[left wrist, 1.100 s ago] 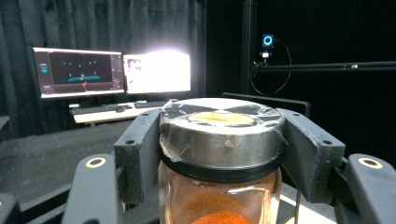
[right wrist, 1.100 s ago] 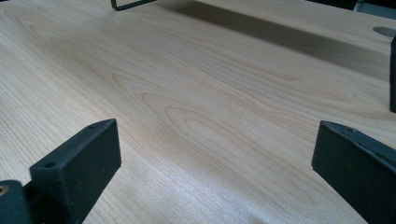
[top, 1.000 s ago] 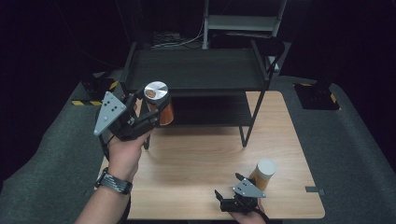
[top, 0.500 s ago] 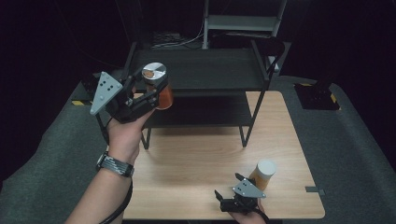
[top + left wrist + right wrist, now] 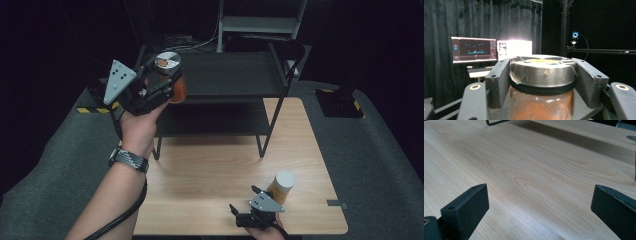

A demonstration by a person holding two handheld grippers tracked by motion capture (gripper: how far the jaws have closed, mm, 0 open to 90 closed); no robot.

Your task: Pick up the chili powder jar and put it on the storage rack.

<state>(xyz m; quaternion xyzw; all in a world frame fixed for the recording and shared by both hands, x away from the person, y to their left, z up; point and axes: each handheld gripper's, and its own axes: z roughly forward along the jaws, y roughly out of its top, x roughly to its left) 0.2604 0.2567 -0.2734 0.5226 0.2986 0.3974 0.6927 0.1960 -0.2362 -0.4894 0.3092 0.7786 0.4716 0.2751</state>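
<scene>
My left gripper (image 5: 166,82) is shut on a glass jar (image 5: 169,65) with a taped silver lid and orange-brown contents. It holds the jar upright in the air at the top left corner of the black two-tier rack (image 5: 235,75). In the left gripper view both black pads press the lid of the jar (image 5: 541,75) from either side, the left gripper (image 5: 541,82) level. My right gripper (image 5: 244,200) rests low at the table's near edge. In the right gripper view the right gripper (image 5: 539,205) stands open with bare wood between its jaws.
A second jar with a white lid (image 5: 283,184) stands on the wooden table (image 5: 210,170) just right of my right gripper. The rack's legs (image 5: 264,142) stand on the table's far half. Monitors (image 5: 474,50) glow beyond the rack.
My left hand has lifted the jar up and away, from in front of the rack's lower shelf to its top level. The right gripper has stayed put.
</scene>
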